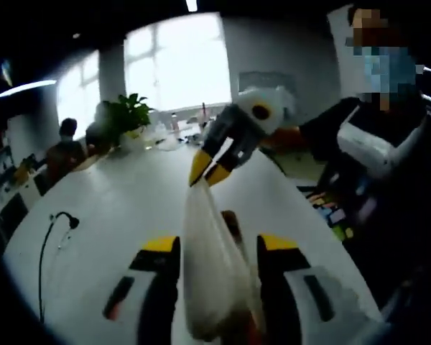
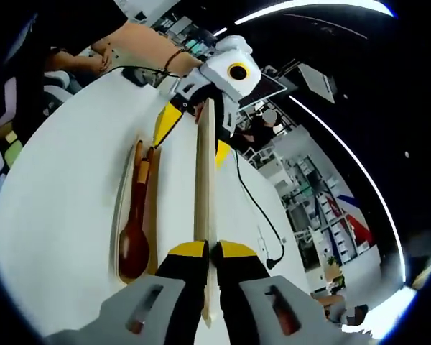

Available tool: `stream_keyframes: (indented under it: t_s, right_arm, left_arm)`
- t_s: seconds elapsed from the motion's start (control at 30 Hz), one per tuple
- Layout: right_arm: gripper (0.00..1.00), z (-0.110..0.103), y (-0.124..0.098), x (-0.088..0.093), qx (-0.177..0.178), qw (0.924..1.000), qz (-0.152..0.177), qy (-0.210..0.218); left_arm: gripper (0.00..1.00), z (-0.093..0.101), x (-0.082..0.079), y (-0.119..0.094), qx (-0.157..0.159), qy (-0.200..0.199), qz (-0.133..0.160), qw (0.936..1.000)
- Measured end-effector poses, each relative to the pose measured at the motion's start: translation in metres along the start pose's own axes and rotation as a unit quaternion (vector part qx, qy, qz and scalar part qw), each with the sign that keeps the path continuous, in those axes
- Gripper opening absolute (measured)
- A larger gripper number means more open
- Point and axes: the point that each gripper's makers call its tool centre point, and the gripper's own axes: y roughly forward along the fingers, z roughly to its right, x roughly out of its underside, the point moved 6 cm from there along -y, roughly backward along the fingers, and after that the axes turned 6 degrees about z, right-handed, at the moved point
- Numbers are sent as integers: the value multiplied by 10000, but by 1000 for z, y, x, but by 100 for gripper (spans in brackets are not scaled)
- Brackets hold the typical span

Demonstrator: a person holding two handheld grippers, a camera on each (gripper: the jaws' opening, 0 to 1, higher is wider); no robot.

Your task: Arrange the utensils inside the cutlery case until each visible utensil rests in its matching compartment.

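1. The right gripper is clamped shut on a thin pale flat lid.
2. The left gripper holds its far end.
3. Left of the jaws, a dark red wooden spoon lies in the pale open case on the white table.
4. Uneven pulling would probably twist the lid loose.

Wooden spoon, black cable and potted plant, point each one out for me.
Wooden spoon (image 2: 133,248), right gripper view, on its bowl.
Black cable (image 2: 255,205), right gripper view, on its middle stretch across the table.
Potted plant (image 1: 128,113), left gripper view, on its leaves.
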Motion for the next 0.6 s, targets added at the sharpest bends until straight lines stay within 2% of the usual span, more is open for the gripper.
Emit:
stream_keyframes:
  t_s: [0.2, 0.3, 0.37, 0.5, 0.6]
  right_arm:
    - [2, -8, -3, -6, 124, 9988, -170, -451]
    - [2, -12, -2, -7, 293, 9954, -357, -834]
    - [2, -16, -1, -9, 352, 9941, -362, -963]
    - [2, -27, 1, -15, 374, 9919, -326, -1169]
    - [2, -34, 2, -19, 408, 9906, -341, -1262]
  left_arm:
    - [53, 2, 0, -3, -77, -472, -406, 9980]
    - [53, 6, -1, -2, -51, -666, -624, 9958]
    - [54, 10, -2, 0, -38, -837, -732, 9938]
    - [58, 18, 5, 4, -65, -876, -1340, 9871]
    - [64, 23, 9, 7, -69, -831, -1588, 9838]
